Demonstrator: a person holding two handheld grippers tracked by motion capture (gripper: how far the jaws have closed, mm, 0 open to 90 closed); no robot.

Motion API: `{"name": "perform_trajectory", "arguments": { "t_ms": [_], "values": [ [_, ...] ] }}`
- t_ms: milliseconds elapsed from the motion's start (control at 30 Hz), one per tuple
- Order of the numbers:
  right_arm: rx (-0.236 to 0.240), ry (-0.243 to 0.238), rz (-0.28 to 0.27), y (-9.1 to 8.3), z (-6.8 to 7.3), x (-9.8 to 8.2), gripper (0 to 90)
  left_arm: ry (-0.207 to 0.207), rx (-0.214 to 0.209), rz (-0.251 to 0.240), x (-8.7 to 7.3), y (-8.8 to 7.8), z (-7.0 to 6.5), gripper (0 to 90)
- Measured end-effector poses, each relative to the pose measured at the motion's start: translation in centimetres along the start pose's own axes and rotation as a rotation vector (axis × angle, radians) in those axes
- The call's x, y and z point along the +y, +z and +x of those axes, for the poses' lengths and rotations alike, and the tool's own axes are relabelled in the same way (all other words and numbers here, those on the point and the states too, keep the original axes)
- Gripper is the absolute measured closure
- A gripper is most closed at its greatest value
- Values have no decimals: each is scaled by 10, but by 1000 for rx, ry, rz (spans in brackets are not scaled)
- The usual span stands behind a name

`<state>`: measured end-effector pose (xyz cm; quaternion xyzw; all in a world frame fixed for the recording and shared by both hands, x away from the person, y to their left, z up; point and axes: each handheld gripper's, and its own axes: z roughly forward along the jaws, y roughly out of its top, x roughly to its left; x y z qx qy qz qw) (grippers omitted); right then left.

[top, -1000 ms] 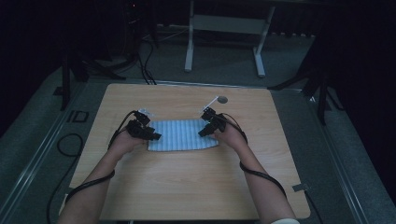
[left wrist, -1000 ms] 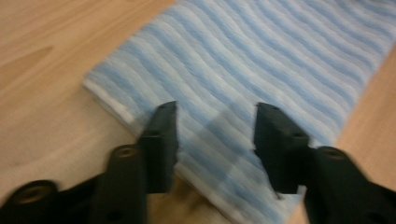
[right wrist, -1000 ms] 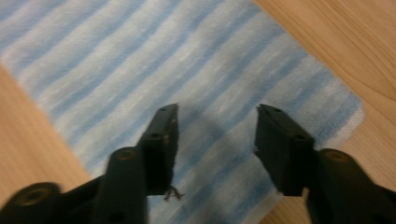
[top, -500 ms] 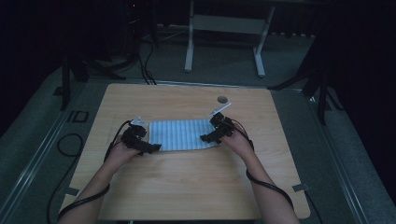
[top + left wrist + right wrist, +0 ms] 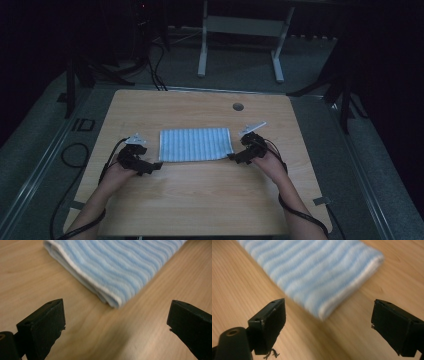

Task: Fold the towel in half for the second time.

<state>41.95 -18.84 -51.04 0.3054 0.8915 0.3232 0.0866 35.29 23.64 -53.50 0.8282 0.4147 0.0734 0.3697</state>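
A folded blue-and-white striped towel (image 5: 195, 144) lies flat on the wooden table (image 5: 200, 200), about midway between the left and right edges and slightly nearer the far edge than the near one. Its long sides run parallel to the table's near edge.

The left gripper (image 5: 155, 166) sits just off the towel's near left corner, apart from the cloth, with the person's left hand (image 5: 121, 167) behind it toward the table's left edge. In the left gripper view its two black jaws stand wide apart with nothing between them, and the towel's folded corner (image 5: 113, 301), white hem showing, lies on the bare wood ahead of them.

The right gripper (image 5: 233, 158) sits just off the towel's near right corner, held by the right hand (image 5: 262, 159). In the right gripper view its jaws are likewise spread wide and empty, the towel's corner (image 5: 324, 312) lying just ahead between them, untouched.

A small round grommet hole (image 5: 238, 106) is set in the table near the far edge, well apart from the towel.
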Motion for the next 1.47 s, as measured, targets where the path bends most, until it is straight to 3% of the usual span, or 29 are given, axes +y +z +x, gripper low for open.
{"name": "perform_trajectory", "arguments": {
  "t_ms": [533,633,733,867,1200,1467],
  "values": [
    [-20,143,-132,-50,-23,-68,130,-21,24,-25,-28,-16,1,16],
    [-66,138,-128,-58,-24,-80,131,-23,26,-34,-29,-18,2,17],
    [-96,158,-164,-69,-27,-92,133,-25,29,-41,-31,-20,2,17],
    [-136,186,-167,-79,-31,-106,134,-29,35,-45,-34,-22,2,17],
    [-211,224,-181,-91,-41,-124,135,-44,50,-70,-42,-23,5,17],
    [-218,216,-175,-90,-42,-125,137,-49,47,-86,-43,-25,7,17]
  ]
}}
